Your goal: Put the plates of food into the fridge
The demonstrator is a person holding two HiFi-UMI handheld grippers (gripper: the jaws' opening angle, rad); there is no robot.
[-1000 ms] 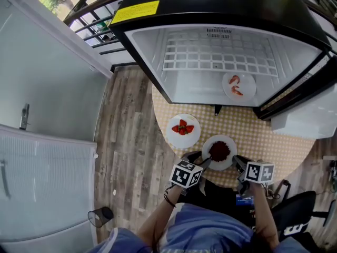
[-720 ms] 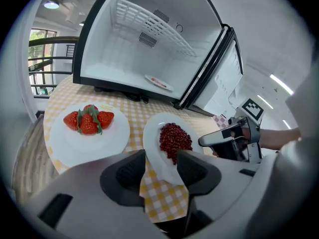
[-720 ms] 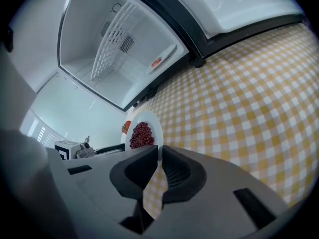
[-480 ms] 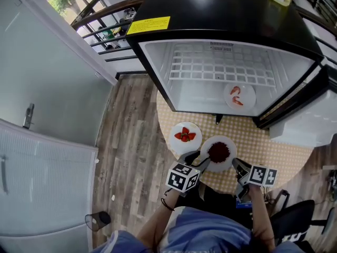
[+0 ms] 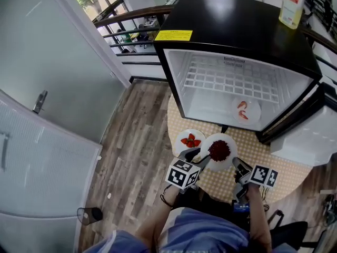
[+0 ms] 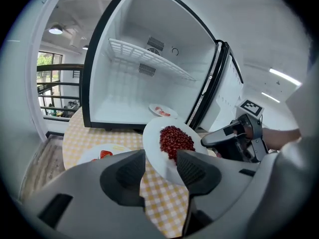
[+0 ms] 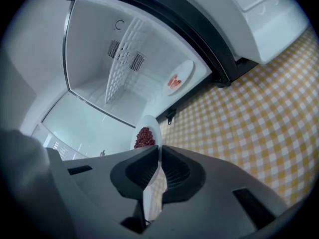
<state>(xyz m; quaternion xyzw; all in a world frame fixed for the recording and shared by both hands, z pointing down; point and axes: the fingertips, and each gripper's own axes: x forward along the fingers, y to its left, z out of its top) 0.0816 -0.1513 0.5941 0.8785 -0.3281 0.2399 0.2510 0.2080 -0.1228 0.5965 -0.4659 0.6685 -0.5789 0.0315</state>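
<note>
In the head view the plate of red beans (image 5: 219, 151) hung over the checked tabletop (image 5: 274, 165), near the open fridge (image 5: 237, 30), between the left tongs (image 5: 197, 158) and right tongs (image 5: 238, 165). The left gripper view showed its tongs half spread yet bearing on the plate's left rim. In the right gripper view the tongs, having just closed, pinched the right rim; the carry seemed begun, next needing a level slide inside beside the second plate (image 5: 245, 109).

glossy black fridge (image 5: 237, 20) top, matt wood-plank floor (image 5: 137, 136), checked cloth tablecloth (image 5: 253, 152).
</note>
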